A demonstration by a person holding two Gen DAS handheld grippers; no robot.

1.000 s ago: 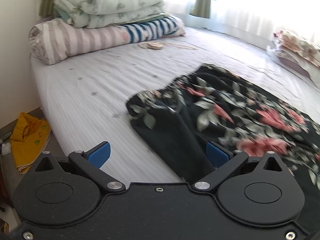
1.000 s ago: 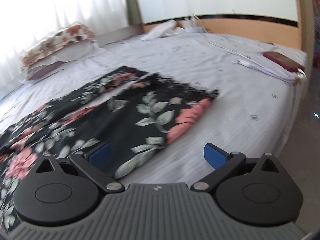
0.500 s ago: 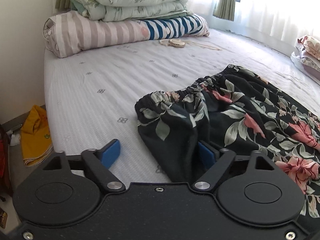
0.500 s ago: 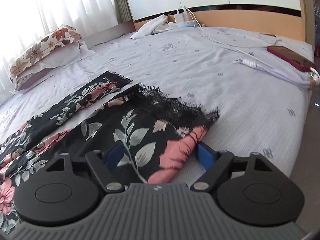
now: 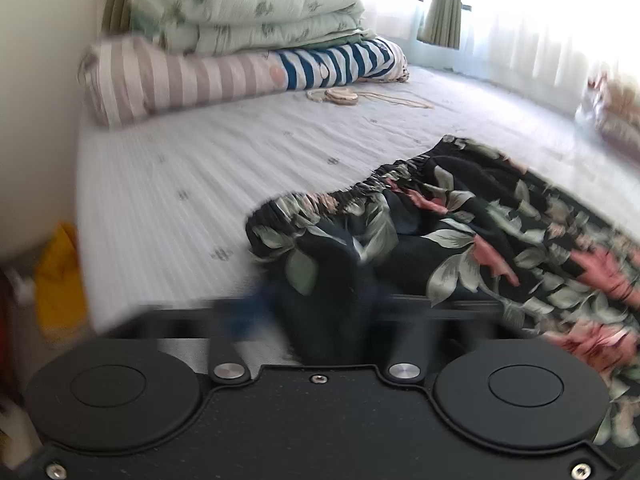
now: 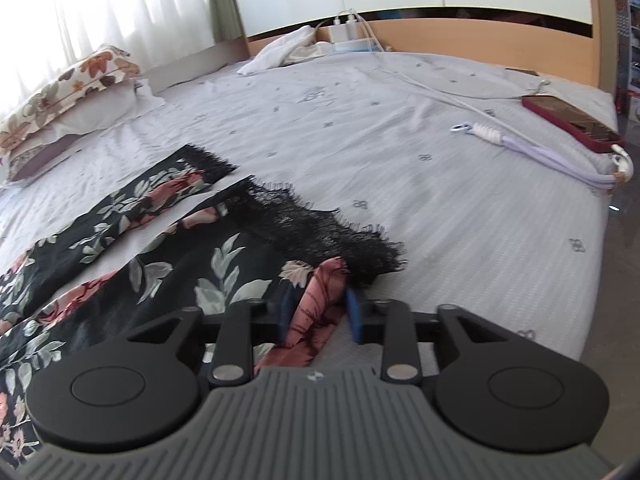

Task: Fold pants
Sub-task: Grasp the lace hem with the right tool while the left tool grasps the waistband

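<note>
Pants [image 5: 480, 224] lie spread flat on the bed [image 5: 200, 168], near its front edge; waistband end toward my left side, lace-trimmed hems [image 6: 320, 224] toward my right.

Left gripper [image 5: 320, 312]: view is motion-blurred, but the blue pads look drawn in on a bunch of dark fabric at the near waistband corner [image 5: 280, 232]. I judge it clamped on the pants there.

Right gripper [image 6: 320, 314]: pads [image 6: 353, 312] pressed together on the pink-flowered near corner of the closer leg, just below the lace. Cloth is puckered between them, so the grip is real.

Reason for this hold: both near-edge corners pinched lets me lift one long side and carry it over the far side, halving the pants lengthwise. The far leg [image 6: 120, 208] lies slightly apart from the near one, so alignment will need care.

Phone [image 6: 572, 120] and strap [image 6: 540, 152] sit well apart on the right; no interference expected.
</note>
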